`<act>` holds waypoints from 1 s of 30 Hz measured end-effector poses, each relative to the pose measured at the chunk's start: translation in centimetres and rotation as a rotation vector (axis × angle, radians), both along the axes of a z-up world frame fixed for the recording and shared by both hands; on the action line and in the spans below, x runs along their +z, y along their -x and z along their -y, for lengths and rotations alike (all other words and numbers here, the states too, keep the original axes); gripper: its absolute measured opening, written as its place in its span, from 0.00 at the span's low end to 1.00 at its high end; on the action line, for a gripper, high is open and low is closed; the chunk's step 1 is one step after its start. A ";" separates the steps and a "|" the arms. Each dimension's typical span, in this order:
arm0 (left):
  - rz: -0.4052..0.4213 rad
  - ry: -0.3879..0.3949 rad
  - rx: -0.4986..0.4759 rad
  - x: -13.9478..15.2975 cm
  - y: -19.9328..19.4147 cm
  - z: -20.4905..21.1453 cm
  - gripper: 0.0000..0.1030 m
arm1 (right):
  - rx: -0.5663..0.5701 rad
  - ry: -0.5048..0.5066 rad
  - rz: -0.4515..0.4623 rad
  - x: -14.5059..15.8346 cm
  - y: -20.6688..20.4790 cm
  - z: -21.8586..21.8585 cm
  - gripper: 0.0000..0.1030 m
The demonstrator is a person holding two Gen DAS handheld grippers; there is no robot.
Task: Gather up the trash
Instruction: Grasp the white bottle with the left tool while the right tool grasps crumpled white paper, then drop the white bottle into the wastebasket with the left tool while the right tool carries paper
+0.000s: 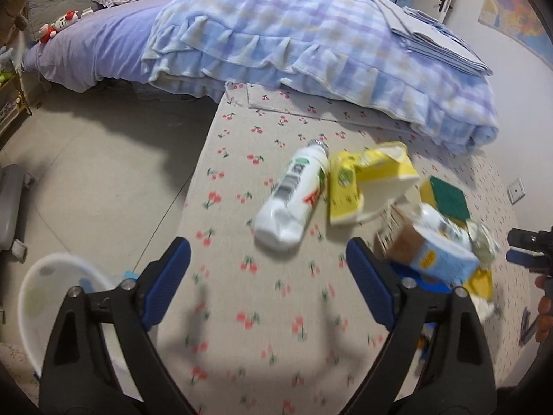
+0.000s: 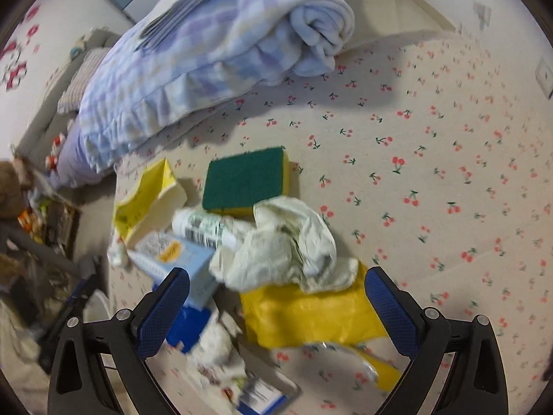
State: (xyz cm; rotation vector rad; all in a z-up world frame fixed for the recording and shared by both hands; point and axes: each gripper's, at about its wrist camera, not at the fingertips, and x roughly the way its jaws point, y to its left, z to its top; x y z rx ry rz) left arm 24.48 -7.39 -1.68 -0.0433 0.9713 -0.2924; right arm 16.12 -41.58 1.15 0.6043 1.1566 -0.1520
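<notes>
In the left wrist view the left hand-held gripper (image 1: 268,269) hangs over a cherry-print sheet (image 1: 238,159) with its blue-padded jaws spread wide and nothing between them. Just ahead of the fingertips a white plastic bottle (image 1: 293,197) lies on its side, capless neck pointing away. Touching its right side is a torn yellow carton (image 1: 366,180), flaps open. Further right sits a light-blue box (image 1: 439,256), tilted, partly over a blue item; behind it a green-topped sponge (image 1: 447,197) and a second white bottle, blurred. At the lower left, off the sheet's edge, stands a white bin (image 1: 52,287) on the floor. A folded blue checked blanket (image 1: 293,41) lies beyond the trash, with a stack of folded sheets (image 1: 428,34) on top. At the right edge the right hand-held gripper (image 1: 528,249) and part of a hand show.

In the right wrist view the right hand-held gripper (image 2: 276,297) is likewise spread wide and empty, poised above a crumpled whitish bag (image 2: 283,245) that rests on a yellow plastic bag (image 2: 311,314). The sponge (image 2: 247,180) lies flat just beyond, green face up. A white bottle (image 2: 204,228) lies partly under the crumpled bag, with the yellow carton (image 2: 145,200) to its left and the light-blue box (image 2: 186,259) beside the left finger. Blurred wrappers lie near the bottom edge.
</notes>
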 end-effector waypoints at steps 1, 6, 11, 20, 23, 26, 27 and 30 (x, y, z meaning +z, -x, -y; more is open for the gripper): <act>-0.003 0.005 0.005 -0.3 -0.5 0.2 0.83 | -0.017 -0.011 -0.002 -0.2 -0.4 0.4 0.99; -0.005 0.060 0.024 -1.5 -2.6 0.8 0.78 | -0.033 0.000 -0.045 -1.5 -1.9 0.9 0.87; -0.037 0.104 0.044 -3.0 -4.0 1.4 0.64 | -0.032 -0.012 -0.097 -3.2 -2.0 1.2 0.71; -0.065 0.120 0.051 -3.2 -3.5 1.9 0.47 | -0.031 -0.083 -0.088 -3.9 -0.9 1.9 0.28; -0.062 0.098 0.047 -2.8 -3.0 1.7 0.45 | -0.032 -0.081 -0.056 -2.9 -0.5 2.1 0.26; -0.064 0.101 0.046 -2.0 -2.3 1.2 0.41 | -0.032 -0.068 -0.025 -1.6 0.1 2.1 0.26; -0.066 0.103 0.048 -1.7 -2.0 0.9 0.39 | -0.034 -0.068 -0.016 -1.2 0.3 2.1 0.26; -0.074 0.117 0.050 -0.8 -0.9 -0.1 0.39 | -0.032 -0.066 0.013 0.0 1.1 1.8 0.26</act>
